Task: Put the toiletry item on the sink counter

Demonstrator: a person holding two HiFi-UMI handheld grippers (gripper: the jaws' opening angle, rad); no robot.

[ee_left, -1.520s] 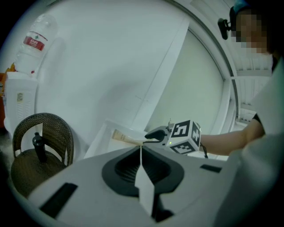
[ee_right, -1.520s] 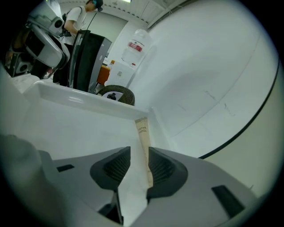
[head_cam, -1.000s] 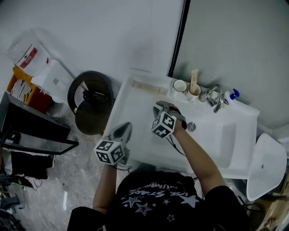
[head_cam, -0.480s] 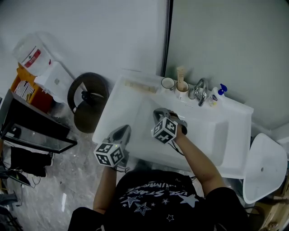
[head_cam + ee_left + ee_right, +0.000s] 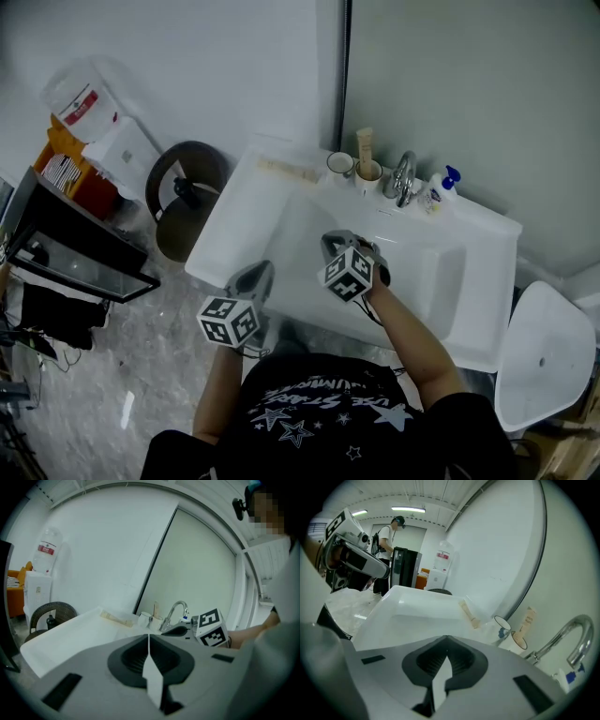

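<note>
Placement looks finished, and both grippers are empty at the near side of the sink.

The long beige toiletry item point(image 5: 289, 171) lies flat on the sink counter point(image 5: 220, 246) at its far left, just left of the cups point(image 5: 339, 164) and well apart from both tools. The left gripper point(image 5: 261, 270) and right gripper point(image 5: 330, 240) both have their jaws pressed together on nothing (each gripper's own view shows this). As I judge it, the next move only calls for drawing clear without touching the item.

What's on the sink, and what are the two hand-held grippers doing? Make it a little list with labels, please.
Place: white sink counter
Back edge: faucet, soap pump bottle, cup, second cup holding a tube
Back left: long tan wrapped item
Left hand-held gripper: shut, empty, at the counter's front edge
Right hand-held gripper: shut, empty, over the basin
</note>
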